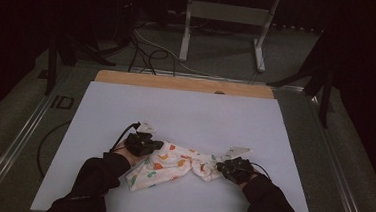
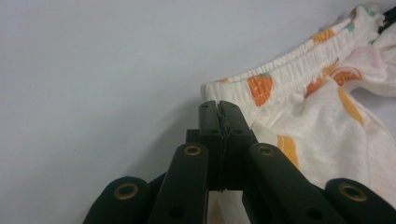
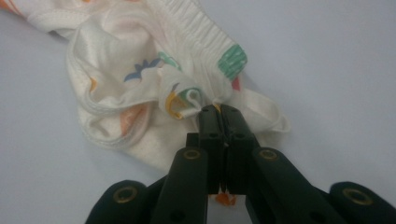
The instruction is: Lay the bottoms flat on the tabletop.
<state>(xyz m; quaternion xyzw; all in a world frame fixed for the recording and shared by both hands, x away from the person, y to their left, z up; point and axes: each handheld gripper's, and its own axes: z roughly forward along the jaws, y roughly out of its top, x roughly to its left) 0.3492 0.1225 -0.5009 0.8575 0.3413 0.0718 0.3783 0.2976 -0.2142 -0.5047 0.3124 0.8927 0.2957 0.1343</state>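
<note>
There the printed garment point(image 1: 172, 166) lay stretched between both tongs: the left gripper point(image 1: 144, 144) pinched its waistband corner, the right gripper point(image 1: 233, 168) clamped its bunched end.

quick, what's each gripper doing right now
Left gripper: shut on the waistband corner of the printed shorts.
Right gripper: shut on the other end of the shorts.

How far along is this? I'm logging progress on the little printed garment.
Done: both ends are gripped. The left gripper is shut on the garment at its elastic waistband; the right gripper is shut on the bunched far end. Left: it lies crumpled on the white table, not yet spread or folded.
</note>
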